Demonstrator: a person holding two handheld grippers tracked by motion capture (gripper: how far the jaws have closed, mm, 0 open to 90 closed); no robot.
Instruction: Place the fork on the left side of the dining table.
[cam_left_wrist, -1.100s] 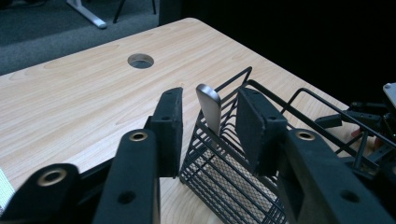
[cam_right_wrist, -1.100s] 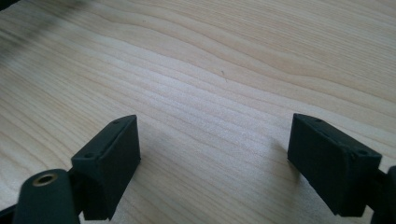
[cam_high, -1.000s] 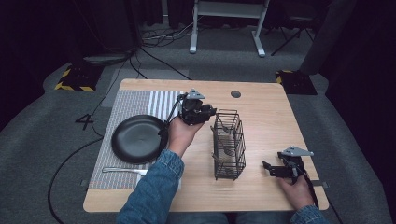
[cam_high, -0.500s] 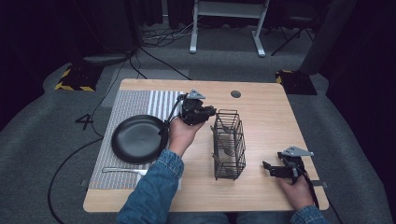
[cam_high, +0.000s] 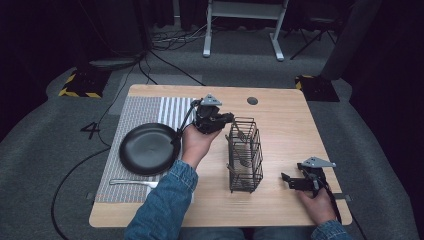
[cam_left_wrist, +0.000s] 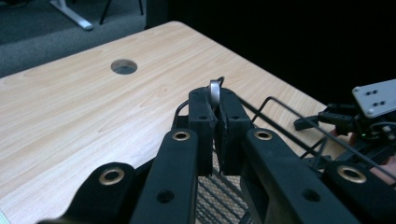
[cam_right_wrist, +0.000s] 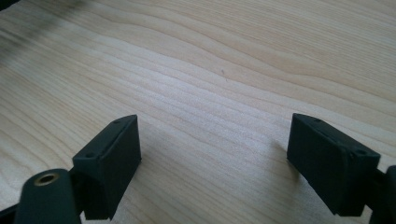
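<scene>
Gripping a thin metal utensil (cam_left_wrist: 215, 91) edge-on, our left gripper (cam_high: 212, 117) sits at the far end of the wire caddy (cam_high: 245, 155) on the worktop (cam_high: 295, 120). In the left gripper view the fingers (cam_left_wrist: 201, 123) are pinched nearly together on the piece, with only its rounded silver tip showing above them; probably a spoon or fork handle, but too little shows to be sure. The caddy's rim wire runs just below and beyond the fingers, so the utensil is over or right at the basket's far compartment, its long axis pointing roughly down into it. That is the relation the next move turns on, we judge: lower along that axis, then let go. The caddy already holds some cutlery, as the high view shows. Our right gripper (cam_high: 300, 181) rests low over bare wood near the front right edge, well apart from the caddy, its fingers (cam_right_wrist: 112, 163) spread wide with nothing between them. A black pan (cam_high: 149, 148) sits on the striped mat (cam_high: 145, 111) to the left, and one more utensil (cam_high: 132, 183) lies on the mat in front of the pan, nearer our left hand (cam_high: 195, 142).
</scene>
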